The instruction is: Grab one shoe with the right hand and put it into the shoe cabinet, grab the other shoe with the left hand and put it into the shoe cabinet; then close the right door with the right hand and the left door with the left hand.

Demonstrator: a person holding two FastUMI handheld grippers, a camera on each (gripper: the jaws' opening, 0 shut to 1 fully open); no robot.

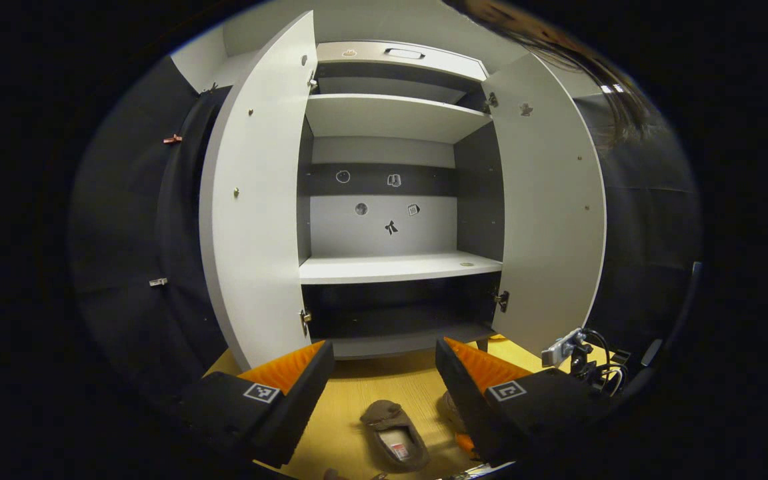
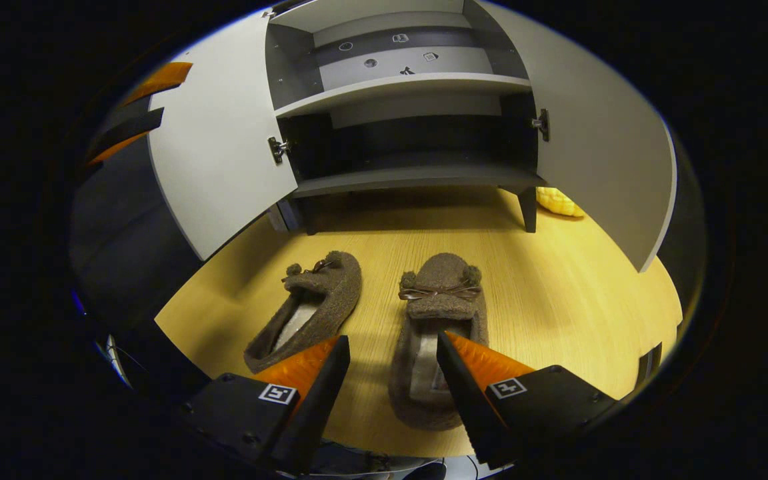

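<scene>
**Both shoes on the floor, cabinet doors open, both grippers empty**

The shoe cabinet (image 1: 394, 267) stands with both doors swung wide. The left door (image 1: 254, 200) and the right door (image 1: 551, 207) flank the white shelves (image 1: 397, 267), which carry no shoes. Small stickers (image 1: 391, 227) mark the back panel.

Two brown slippers lie side by side on the wooden floor (image 2: 557, 287) in front of the cabinet, toes toward it. The left shoe (image 2: 311, 307) is angled slightly; the right shoe (image 2: 441, 320) lies straight.

The right gripper (image 2: 391, 353) hovers low over the shoes. Its jaws stand wide apart and grip nothing; the right shoe's heel end lies between and beneath its fingers.

The left gripper (image 1: 384, 360) is held higher, facing the cabinet interior. Its jaws are likewise wide apart and empty. One shoe is visible below it on the floor.

A yellow object (image 2: 559, 201) lies near the cabinet's right leg (image 2: 527, 210).
</scene>
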